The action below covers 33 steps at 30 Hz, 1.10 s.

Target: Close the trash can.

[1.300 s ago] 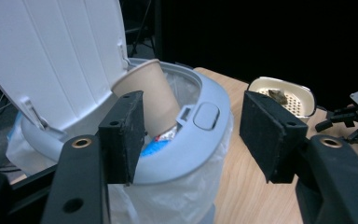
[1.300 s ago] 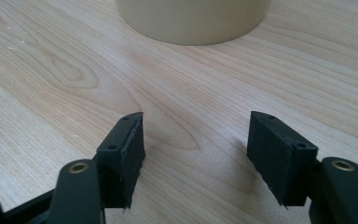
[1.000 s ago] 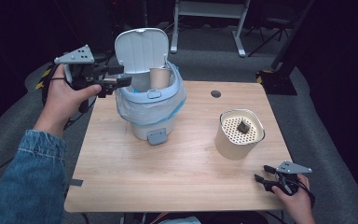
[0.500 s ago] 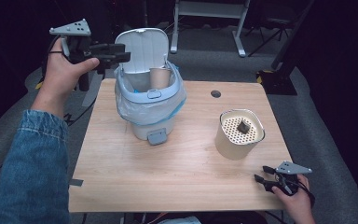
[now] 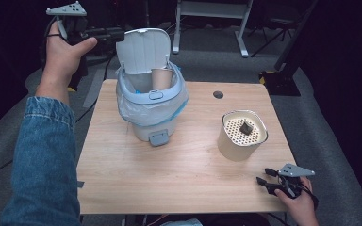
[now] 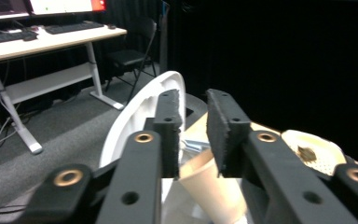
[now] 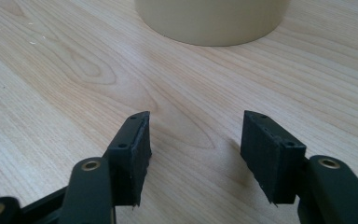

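Two grippers appear in the high view. With the white pedal bin [image 5: 150,101] as reference, the left gripper [image 5: 115,34] is raised behind and to the left of the bin's upright lid [image 5: 143,49], clear of it, jaws pointing toward the lid. A brown paper cup [image 5: 160,78] stands inside the bin, against the back rim. The right gripper [image 5: 264,182] rests low at the table [image 5: 179,179] edge, well apart from the bin, near the beige canister [image 5: 242,135]. In the left gripper view, the jaws have just been closing; a narrow gap remains and nothing sits between them, the lid and cup lying beyond. In the right gripper view, the jaws stand released and empty above the tabletop, facing the canister wall [image 7: 212,21].
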Each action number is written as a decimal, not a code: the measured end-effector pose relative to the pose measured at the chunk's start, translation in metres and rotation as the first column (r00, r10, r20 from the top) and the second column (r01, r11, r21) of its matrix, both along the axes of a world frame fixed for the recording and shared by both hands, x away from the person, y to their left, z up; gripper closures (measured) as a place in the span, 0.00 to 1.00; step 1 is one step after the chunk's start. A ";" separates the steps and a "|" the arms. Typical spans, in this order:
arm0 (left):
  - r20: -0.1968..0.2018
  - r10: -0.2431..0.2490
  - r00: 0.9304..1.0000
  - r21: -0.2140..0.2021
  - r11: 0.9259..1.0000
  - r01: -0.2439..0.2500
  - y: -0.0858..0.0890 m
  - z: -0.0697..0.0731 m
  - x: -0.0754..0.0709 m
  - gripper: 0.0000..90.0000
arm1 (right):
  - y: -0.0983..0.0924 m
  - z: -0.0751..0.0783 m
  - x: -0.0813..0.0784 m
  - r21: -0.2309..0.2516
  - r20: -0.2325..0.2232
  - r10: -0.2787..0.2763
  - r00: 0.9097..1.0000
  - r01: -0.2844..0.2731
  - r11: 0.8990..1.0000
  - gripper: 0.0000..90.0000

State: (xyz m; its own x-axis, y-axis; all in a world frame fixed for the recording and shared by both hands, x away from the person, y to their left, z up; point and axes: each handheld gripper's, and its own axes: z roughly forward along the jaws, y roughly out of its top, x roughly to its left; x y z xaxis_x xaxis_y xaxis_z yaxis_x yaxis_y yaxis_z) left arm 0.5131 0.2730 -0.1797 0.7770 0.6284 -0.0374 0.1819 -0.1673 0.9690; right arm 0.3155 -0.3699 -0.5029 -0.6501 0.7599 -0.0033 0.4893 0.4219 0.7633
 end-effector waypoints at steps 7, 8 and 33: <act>0.014 0.065 0.998 -0.054 0.996 -0.064 -0.002 -0.006 0.021 0.86 | 0.001 0.000 -0.003 0.001 0.000 0.016 1.000 -0.016 1.000 0.48; 0.013 0.074 0.997 -0.054 0.996 -0.073 -0.002 -0.007 0.023 0.86 | 0.002 0.000 -0.003 0.001 -0.002 0.015 1.000 -0.015 1.000 0.48; -0.093 0.027 0.995 -0.009 1.000 -0.028 -0.028 -0.011 0.038 0.95 | 0.002 0.000 -0.004 0.002 -0.002 0.034 0.999 -0.034 0.999 0.48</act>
